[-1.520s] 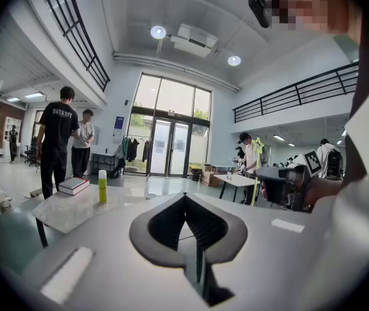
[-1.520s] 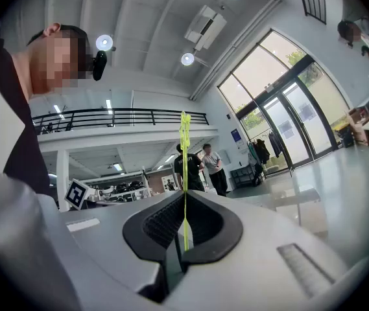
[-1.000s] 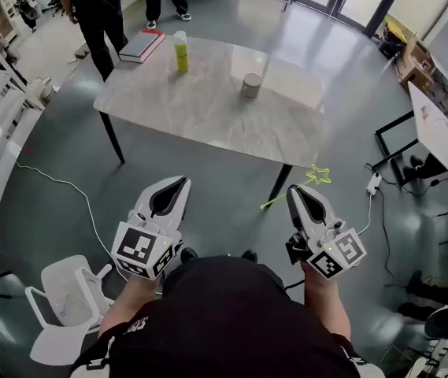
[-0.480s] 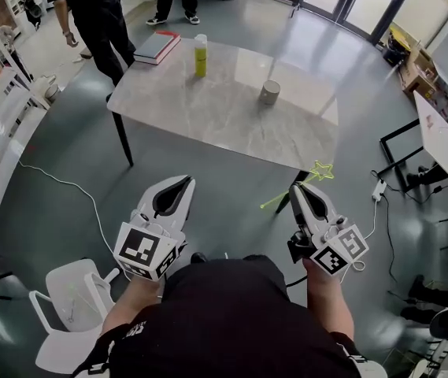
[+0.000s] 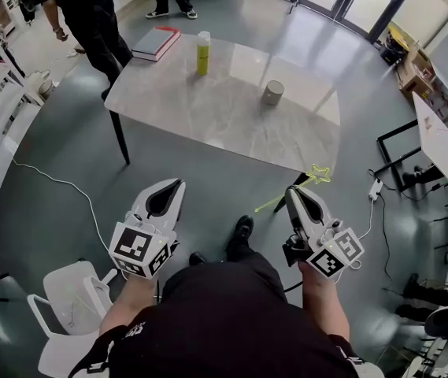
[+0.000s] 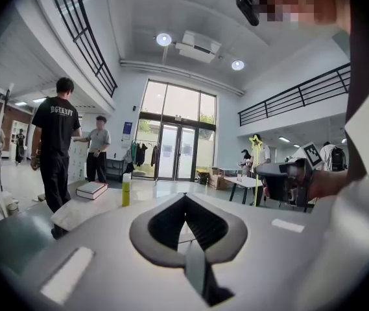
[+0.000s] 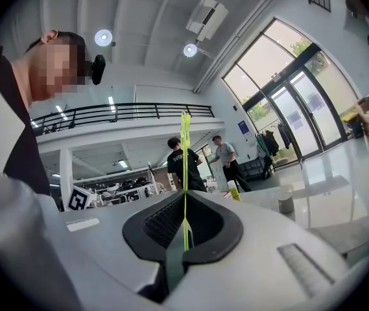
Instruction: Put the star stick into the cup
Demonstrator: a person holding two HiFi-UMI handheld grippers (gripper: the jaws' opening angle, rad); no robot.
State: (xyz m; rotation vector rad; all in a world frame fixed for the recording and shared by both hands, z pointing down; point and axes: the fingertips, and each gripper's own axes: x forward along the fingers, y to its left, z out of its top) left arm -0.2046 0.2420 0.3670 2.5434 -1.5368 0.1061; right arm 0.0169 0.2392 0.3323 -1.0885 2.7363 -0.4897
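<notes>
The thin yellow-green star stick [image 5: 306, 182] is pinched in my right gripper [image 5: 290, 190], which is shut on it; the star end points up and right, the other end sticks out left. In the right gripper view the stick [image 7: 185, 167] rises straight out of the closed jaws. The grey cup [image 5: 272, 93] stands upright on the marble table [image 5: 208, 109], well ahead of both grippers, and shows small in the right gripper view as well [image 7: 285, 204]. My left gripper [image 5: 179, 183] is shut and holds nothing, level with the right one.
On the table stand a yellow-green bottle [image 5: 203, 52] and a red-edged book [image 5: 155, 42] at the far left corner. Two people stand beyond the table [image 5: 90, 14]. A white chair [image 5: 70, 305] sits at my lower left, a cable [image 5: 50, 183] lies on the floor.
The person has stepped forward, one shoe now out in front, and the table sits slightly closer and further right. Both grippers keep their pose; the stick stays gripped.
</notes>
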